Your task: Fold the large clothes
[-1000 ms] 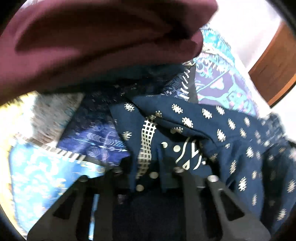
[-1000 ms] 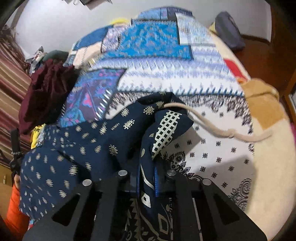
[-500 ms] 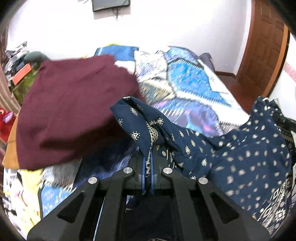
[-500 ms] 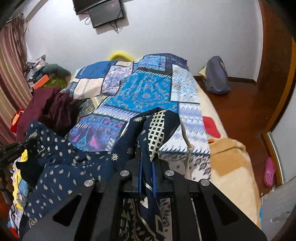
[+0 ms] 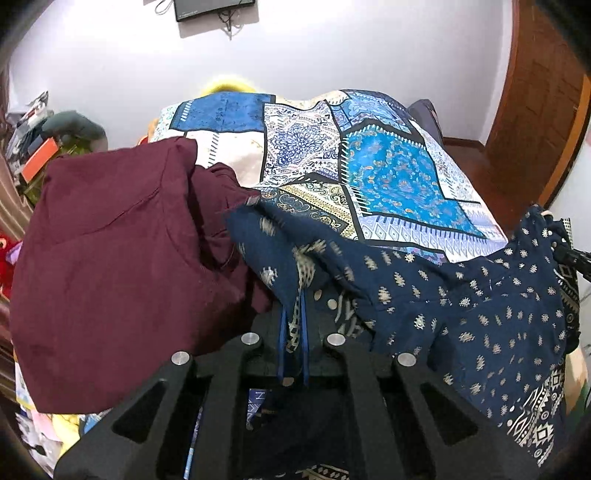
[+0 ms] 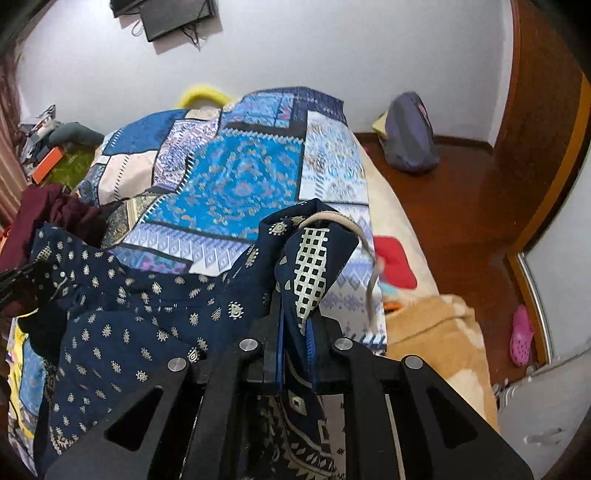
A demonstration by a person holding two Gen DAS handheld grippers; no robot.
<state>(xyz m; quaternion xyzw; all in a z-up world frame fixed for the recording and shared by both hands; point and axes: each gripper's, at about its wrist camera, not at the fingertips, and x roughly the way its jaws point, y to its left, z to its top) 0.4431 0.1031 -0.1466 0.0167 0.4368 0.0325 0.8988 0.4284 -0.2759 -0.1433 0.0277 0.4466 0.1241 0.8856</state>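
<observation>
Above the bed (image 5: 399, 173), we've got both hand-held grippers, left (image 5: 293, 343) and right (image 6: 295, 347), clamped on the navy garment (image 5: 480, 314). Holding it stretched out, probably to fold.

A white wall (image 6: 332, 48) fills the top, with a dark screen (image 6: 177, 18) mounted at 11 o'clock. A bed under a blue patchwork quilt (image 6: 229, 177) occupies the centre. Reddish wooden floor (image 6: 465, 206) runs from 2 to 3 o'clock, a grey backpack (image 6: 410, 136) against the wall at 1 o'clock, a pink clog (image 6: 521, 332) at 4 o'clock.
</observation>
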